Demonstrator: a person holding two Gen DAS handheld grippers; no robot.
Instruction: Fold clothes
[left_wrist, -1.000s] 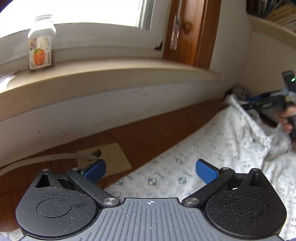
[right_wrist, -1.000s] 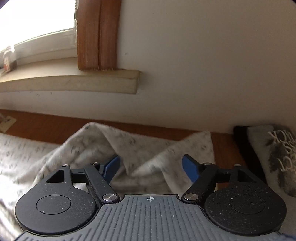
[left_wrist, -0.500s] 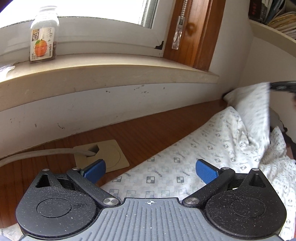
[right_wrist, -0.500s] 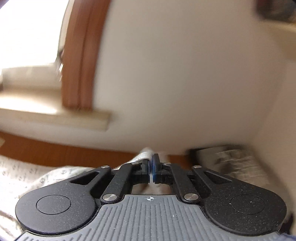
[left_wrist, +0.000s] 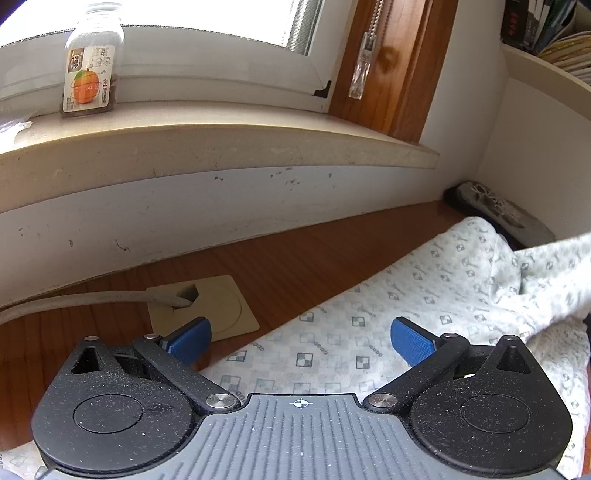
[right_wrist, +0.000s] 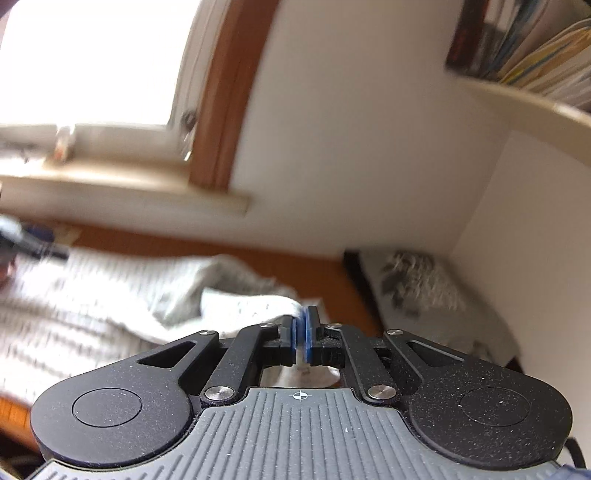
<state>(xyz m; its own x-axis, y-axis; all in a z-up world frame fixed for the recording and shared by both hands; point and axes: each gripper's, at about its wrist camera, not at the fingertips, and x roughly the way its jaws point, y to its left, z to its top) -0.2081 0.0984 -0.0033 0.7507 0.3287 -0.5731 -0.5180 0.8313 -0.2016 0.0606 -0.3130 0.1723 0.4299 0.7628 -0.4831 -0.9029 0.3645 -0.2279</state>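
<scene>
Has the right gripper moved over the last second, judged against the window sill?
Yes. The right gripper, now shut on the patterned garment, has lifted and tilted: the window sill sits lower and slanted in its view.

In the upper left of the left wrist view, a clear plastic bottle with a white paper label (left_wrist: 89, 75) stands on the beige stone windowsill (left_wrist: 221, 129). The label carries a picture of an orange and large Chinese characters above it; I make out 蜂蜜 and 金, the smaller print being too fine to read. The white patterned cloth (left_wrist: 332, 350) lower down shows small checkered squares and tiny marks, none legible. The right wrist view is blurred; nothing reads there.
</scene>
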